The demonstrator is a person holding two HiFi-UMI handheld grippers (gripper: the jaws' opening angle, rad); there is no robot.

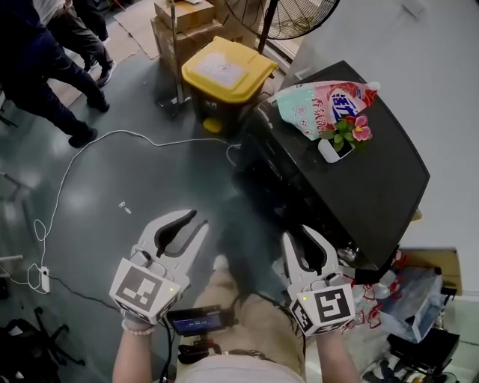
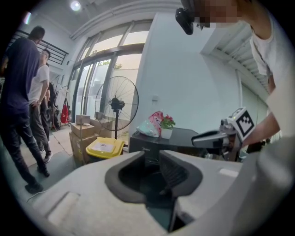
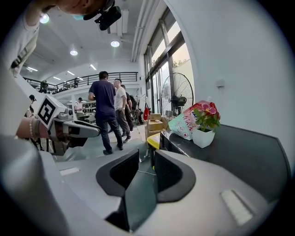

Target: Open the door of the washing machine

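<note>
**Both grippers open and empty, short of the washing machine**

Left gripper (image 1: 196, 221) is held low at the left of the head view, over the grey floor (image 1: 135, 105). Its jaws are apart with nothing between them; in its own view (image 2: 151, 159) the gap frames only the front of the machine well beyond. Right gripper (image 1: 299, 238) is just beside the near corner of the washing machine (image 1: 374, 187) and not touching it. Its jaws are also apart and empty, and its own view (image 3: 146, 159) looks along the machine's front edge. Each gripper shows in the other's view, off to the side.

The washing machine is black and sits at the right of the head view, against a white wall. Its front face is dark and in shadow, so I cannot tell the door's state.

On the machine's top:
- a detergent pouch (image 1: 325, 105) lying flat
- a small white pot of pink flowers (image 1: 340, 138), touching the pouch's near edge

Just beyond the machine is a bin with a yellow lid (image 1: 228, 71). Cardboard boxes (image 1: 187, 26) and a standing fan (image 1: 292, 19) are behind the bin. A white cable (image 1: 75, 164) loops across the floor to a power strip (image 1: 43, 279) at the left edge. People (image 1: 52, 60) stand at the top left, well apart from the machine.
</note>
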